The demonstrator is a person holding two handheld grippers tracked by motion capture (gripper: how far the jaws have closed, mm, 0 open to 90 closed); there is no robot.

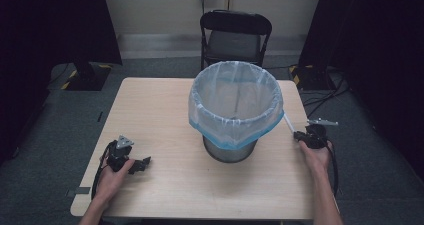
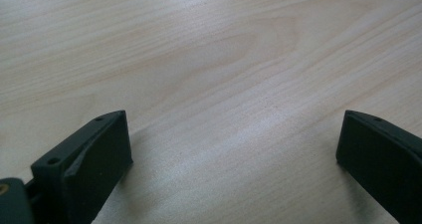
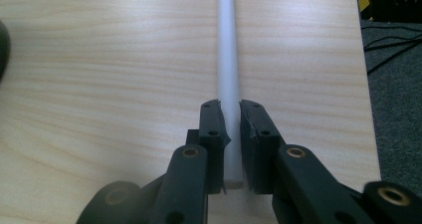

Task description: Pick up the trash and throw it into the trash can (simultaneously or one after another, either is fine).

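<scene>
High view: wooden table (image 1: 150, 110), grey carpet floor (image 1: 60, 115).

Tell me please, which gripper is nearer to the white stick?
Right. The right gripper is shut on the white stick, beside the bin. The left gripper rests open, far across the table.
</scene>
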